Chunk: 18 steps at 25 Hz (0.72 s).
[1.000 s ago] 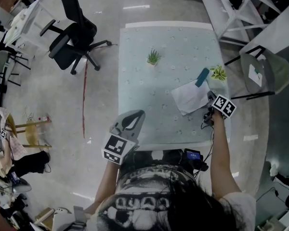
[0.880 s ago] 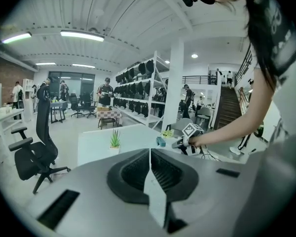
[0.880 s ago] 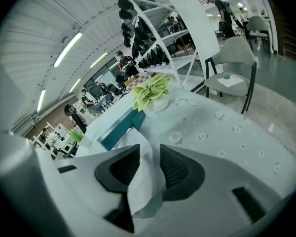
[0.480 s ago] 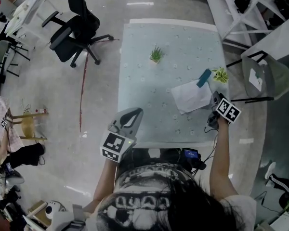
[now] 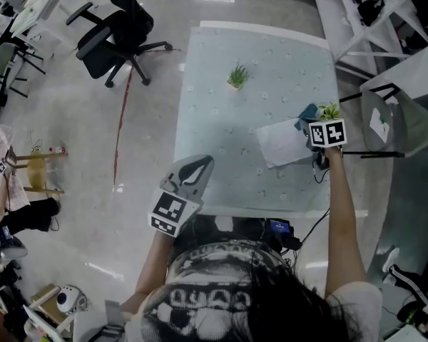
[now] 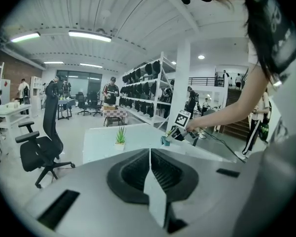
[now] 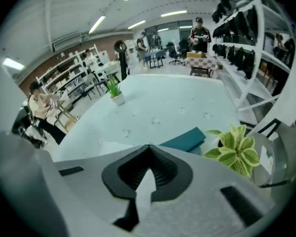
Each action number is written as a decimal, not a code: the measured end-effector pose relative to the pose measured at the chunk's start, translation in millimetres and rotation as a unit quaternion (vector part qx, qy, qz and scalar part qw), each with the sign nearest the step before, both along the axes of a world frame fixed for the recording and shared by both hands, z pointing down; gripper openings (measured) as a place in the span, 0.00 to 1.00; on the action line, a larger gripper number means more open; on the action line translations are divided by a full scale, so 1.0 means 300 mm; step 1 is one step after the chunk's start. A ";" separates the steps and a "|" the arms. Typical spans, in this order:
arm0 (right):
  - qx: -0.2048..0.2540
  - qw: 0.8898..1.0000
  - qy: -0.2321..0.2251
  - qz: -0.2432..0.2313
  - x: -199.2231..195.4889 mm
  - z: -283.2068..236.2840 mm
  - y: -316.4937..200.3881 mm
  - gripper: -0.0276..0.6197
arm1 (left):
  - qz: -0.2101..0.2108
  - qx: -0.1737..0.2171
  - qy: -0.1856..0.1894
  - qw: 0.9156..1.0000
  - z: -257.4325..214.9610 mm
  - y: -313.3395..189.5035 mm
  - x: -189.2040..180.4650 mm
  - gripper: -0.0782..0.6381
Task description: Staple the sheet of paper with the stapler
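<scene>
While hovering by stapler (image 7: 183, 139), right gripper (image 7: 149, 147): jaws clenching, empty
Left gripper (image 6: 150, 150): jaws clenching, empty
Paper (image 5: 279, 144): lying beside stapler

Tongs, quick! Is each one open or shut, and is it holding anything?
Left tongs: shut, holding nothing.
Right tongs: shut, holding nothing.

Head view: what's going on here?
A person stands at the table with a handheld gripper in each hand. The right gripper is poised over the teal stapler, which sits at the far corner of the sheet of paper. Its jaws are shut with nothing between them. The left gripper is held at the table's near edge, also shut and empty.
</scene>
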State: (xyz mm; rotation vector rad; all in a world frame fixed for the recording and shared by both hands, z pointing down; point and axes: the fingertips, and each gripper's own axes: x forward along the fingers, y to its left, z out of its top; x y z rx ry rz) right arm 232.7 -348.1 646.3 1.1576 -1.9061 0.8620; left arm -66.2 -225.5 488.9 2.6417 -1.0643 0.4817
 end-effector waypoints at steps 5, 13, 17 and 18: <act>-0.105 0.994 0.017 -0.035 -0.014 0.054 -0.001 0.05 | -0.026 -0.006 -0.004 1.000 0.023 -0.002 -0.049 0.12; -0.174 0.982 0.026 -0.067 -0.031 0.074 -0.002 0.05 | -0.056 -0.017 -0.002 0.998 0.068 -0.001 -0.081 0.12; -0.170 0.982 0.043 -0.067 -0.031 0.078 -0.005 0.05 | -0.054 -0.022 0.001 0.998 0.081 0.003 -0.060 0.12; -0.169 0.982 0.051 -0.071 -0.034 0.081 -0.007 0.05 | -0.052 -0.023 0.002 0.998 0.083 0.004 -0.053 0.12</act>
